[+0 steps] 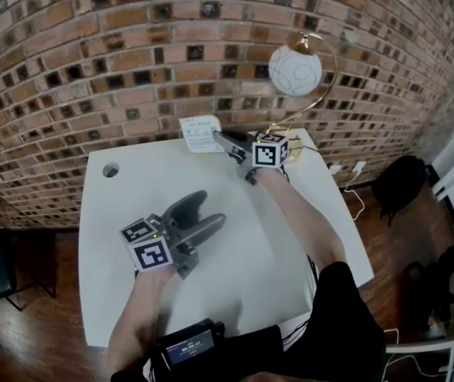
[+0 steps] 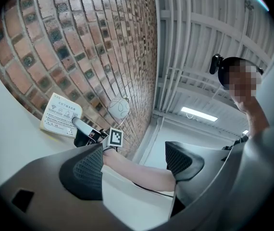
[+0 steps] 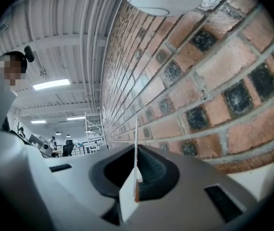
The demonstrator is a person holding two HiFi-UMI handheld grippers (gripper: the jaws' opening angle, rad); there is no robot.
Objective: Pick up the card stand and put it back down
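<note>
My right gripper [image 1: 221, 140] grips the card stand [image 1: 200, 133] by the far edge of the table [image 1: 103, 253]; my left gripper [image 1: 206, 211], over its middle, gapes empty.

The card stand [image 1: 201, 134] is a white printed card with small dark text, standing upright. It sits at upper centre of the head view, at the far edge of the bench [image 1: 235, 277], close to the brick wall [image 1: 131, 54]. Its right edge is pinched in the closed right tongs [image 1: 221, 138]. At centre left of the left gripper view it leans slightly, face outward. Whether its foot touches the bench cannot be told.
</note>
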